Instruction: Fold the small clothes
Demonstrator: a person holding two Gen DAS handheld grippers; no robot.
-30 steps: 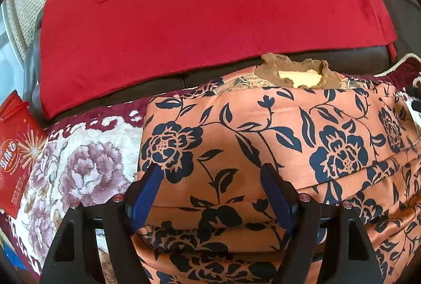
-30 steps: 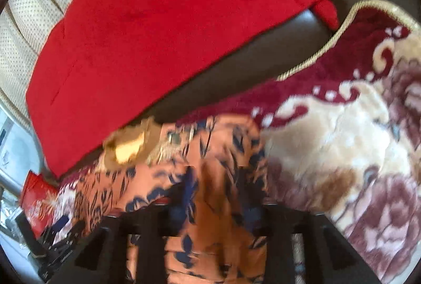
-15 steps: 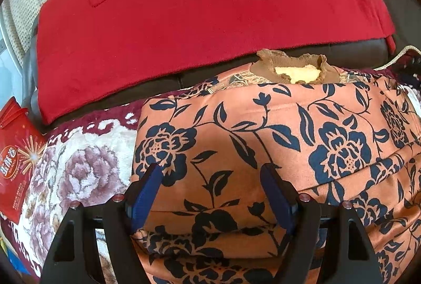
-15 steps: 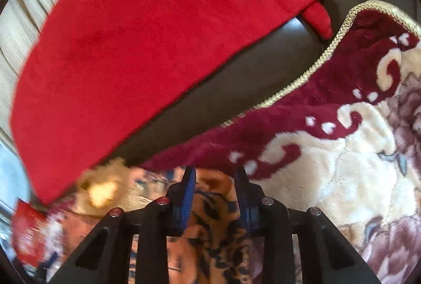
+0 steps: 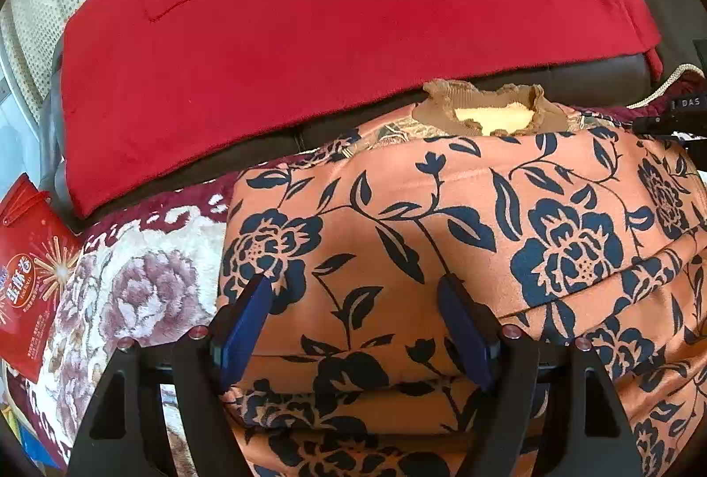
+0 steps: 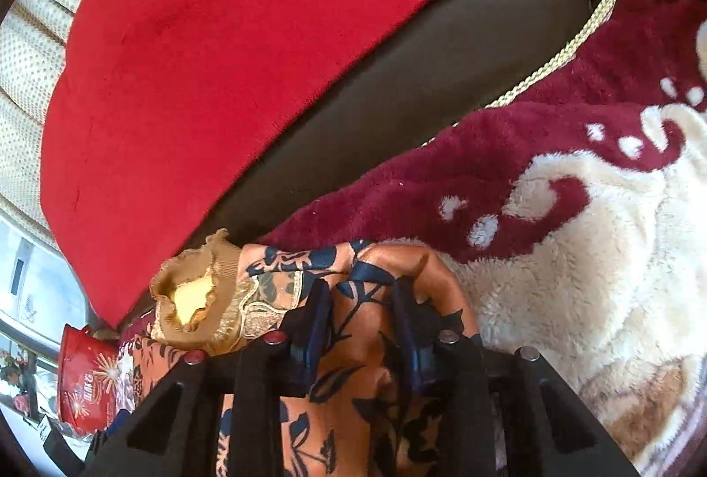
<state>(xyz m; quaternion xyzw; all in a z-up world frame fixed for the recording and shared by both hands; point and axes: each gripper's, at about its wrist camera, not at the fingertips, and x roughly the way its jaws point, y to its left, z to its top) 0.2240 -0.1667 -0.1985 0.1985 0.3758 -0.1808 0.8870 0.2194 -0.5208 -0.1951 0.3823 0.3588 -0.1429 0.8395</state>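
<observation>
Two grippers work the orange floral garment (image 5: 442, 221), which lies part-folded on the plush floral blanket (image 6: 596, 256) by the sofa back. My right gripper (image 6: 360, 300) pinches a bunched ridge of its cloth; my left gripper (image 5: 355, 291) stands spread over the near fold, gripping nothing. I'd keep the pinch firm and guide the edge over evenly.

The lower part of the orange flowered garment (image 5: 442, 221) runs off the bottom edge behind the left gripper (image 5: 358, 300), the red packet (image 5: 31, 274) is cut by the left edge, its print too small to read.
</observation>
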